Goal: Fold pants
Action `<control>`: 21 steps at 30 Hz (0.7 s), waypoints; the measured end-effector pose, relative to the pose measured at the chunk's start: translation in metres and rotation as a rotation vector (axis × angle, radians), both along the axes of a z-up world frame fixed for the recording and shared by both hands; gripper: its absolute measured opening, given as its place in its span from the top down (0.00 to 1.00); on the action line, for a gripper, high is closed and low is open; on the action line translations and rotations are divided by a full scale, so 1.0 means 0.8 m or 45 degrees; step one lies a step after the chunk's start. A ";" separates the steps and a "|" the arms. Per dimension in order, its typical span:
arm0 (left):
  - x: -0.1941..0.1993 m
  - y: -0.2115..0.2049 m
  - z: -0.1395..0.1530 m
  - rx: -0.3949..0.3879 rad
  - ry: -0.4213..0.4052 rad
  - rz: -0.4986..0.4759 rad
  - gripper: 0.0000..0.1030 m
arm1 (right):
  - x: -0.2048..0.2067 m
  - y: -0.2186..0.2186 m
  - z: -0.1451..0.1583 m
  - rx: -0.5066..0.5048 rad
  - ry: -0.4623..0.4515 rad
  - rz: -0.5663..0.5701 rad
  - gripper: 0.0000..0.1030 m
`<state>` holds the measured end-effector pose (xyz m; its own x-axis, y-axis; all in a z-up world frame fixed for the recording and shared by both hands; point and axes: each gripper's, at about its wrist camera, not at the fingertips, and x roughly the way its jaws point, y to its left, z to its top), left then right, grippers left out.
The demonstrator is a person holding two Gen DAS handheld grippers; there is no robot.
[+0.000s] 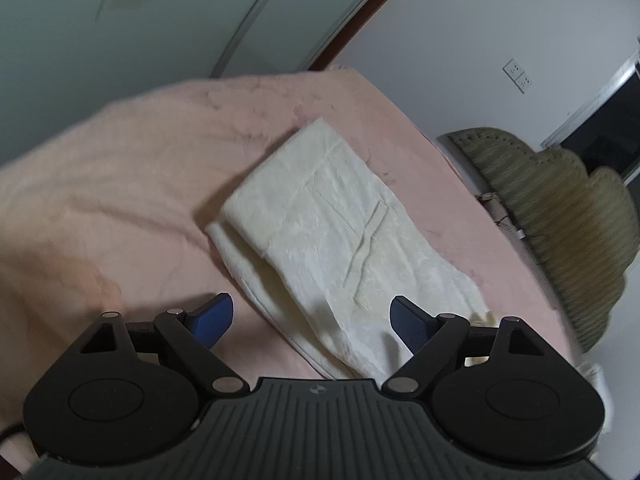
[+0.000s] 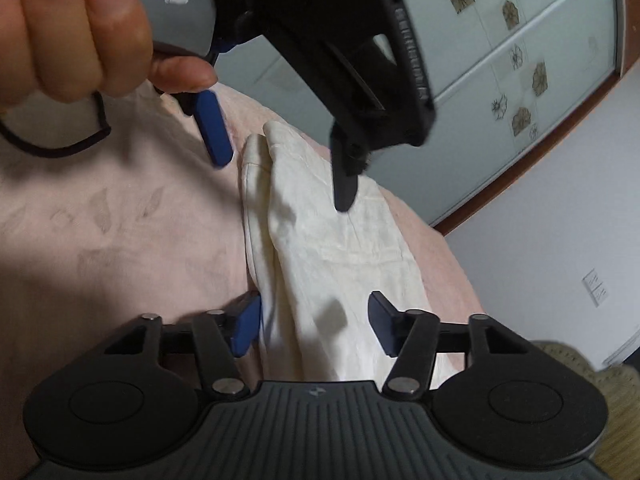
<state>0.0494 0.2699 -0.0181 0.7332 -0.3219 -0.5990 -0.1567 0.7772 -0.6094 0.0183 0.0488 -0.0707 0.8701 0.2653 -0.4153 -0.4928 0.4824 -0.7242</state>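
Cream-white pants (image 1: 340, 232) lie folded in a long strip on the pink bed (image 1: 120, 184). My left gripper (image 1: 310, 322) is open and empty, held above the near end of the pants. In the right wrist view the pants (image 2: 332, 264) run away from me. My right gripper (image 2: 314, 322) is open and empty, its blue fingers astride the near end of the pants. The left gripper (image 2: 280, 184) also shows there from above, open over the far part of the pants, held by a hand (image 2: 76, 28).
The pink bed (image 2: 100, 220) spreads to the left. A green wicker chair (image 1: 560, 216) stands past the bed's right edge. A wardrobe with sliding doors (image 2: 520, 40) and a white wall with sockets (image 1: 518, 76) lie behind.
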 end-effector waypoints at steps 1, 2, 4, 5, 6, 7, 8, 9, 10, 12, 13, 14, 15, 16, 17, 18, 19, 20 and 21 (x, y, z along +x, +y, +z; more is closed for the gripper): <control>0.001 0.004 -0.005 -0.062 0.011 -0.009 0.15 | 0.001 0.005 -0.002 -0.020 -0.014 0.008 0.58; 0.003 0.008 -0.012 -0.136 0.024 -0.024 0.15 | 0.001 0.009 -0.005 -0.037 -0.026 0.017 0.64; 0.008 0.013 -0.023 -0.242 0.045 -0.030 0.15 | 0.003 0.011 -0.005 -0.035 -0.040 0.030 0.72; 0.010 0.014 -0.028 -0.280 0.053 -0.016 0.15 | 0.005 0.009 -0.002 -0.009 -0.030 0.030 0.76; 0.013 0.016 -0.030 -0.305 0.052 -0.004 0.15 | 0.008 0.004 0.004 0.042 -0.004 0.021 0.77; 0.016 0.017 -0.032 -0.325 0.045 0.002 0.15 | 0.015 -0.003 0.013 0.125 0.047 0.001 0.78; 0.021 0.018 -0.035 -0.346 0.041 0.012 0.15 | 0.021 -0.011 0.023 0.204 0.098 -0.019 0.78; 0.026 0.020 -0.037 -0.368 0.040 0.028 0.15 | 0.030 -0.021 0.035 0.293 0.159 -0.039 0.78; 0.032 0.021 -0.039 -0.396 0.033 0.044 0.15 | 0.036 -0.030 0.044 0.367 0.218 -0.041 0.78; 0.049 0.021 -0.044 -0.459 0.002 0.048 0.15 | 0.052 -0.056 0.064 0.523 0.452 0.028 0.78; 0.058 0.021 -0.047 -0.486 -0.003 0.044 0.16 | 0.057 -0.070 0.072 0.601 0.527 0.061 0.78; 0.068 0.022 -0.050 -0.511 0.008 0.050 0.16 | 0.062 -0.085 0.080 0.683 0.555 0.055 0.78; 0.075 0.023 -0.051 -0.525 0.022 0.063 0.17 | 0.069 -0.096 0.085 0.732 0.567 0.017 0.78; 0.080 0.024 -0.052 -0.534 0.026 0.069 0.18 | 0.079 -0.106 0.088 0.772 0.584 -0.036 0.78; 0.085 0.024 -0.049 -0.528 0.013 0.068 0.19 | 0.089 -0.115 0.087 0.798 0.594 -0.093 0.78; 0.090 0.023 -0.047 -0.513 0.008 0.062 0.21 | 0.099 -0.121 0.084 0.798 0.592 -0.163 0.78; 0.094 0.022 -0.045 -0.495 0.012 0.059 0.27 | 0.109 -0.125 0.076 0.769 0.601 -0.232 0.78; 0.098 0.021 -0.044 -0.466 0.015 0.061 0.31 | 0.119 -0.128 0.066 0.724 0.639 -0.286 0.78; 0.101 0.020 -0.044 -0.431 0.021 0.063 0.40 | 0.127 -0.130 0.052 0.682 0.696 -0.313 0.78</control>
<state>0.1299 0.2861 -0.0531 0.7443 -0.4683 -0.4761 -0.2011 0.5226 -0.8285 0.1200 -0.0554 -0.0291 0.6398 0.3762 -0.6702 -0.5452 0.8368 -0.0508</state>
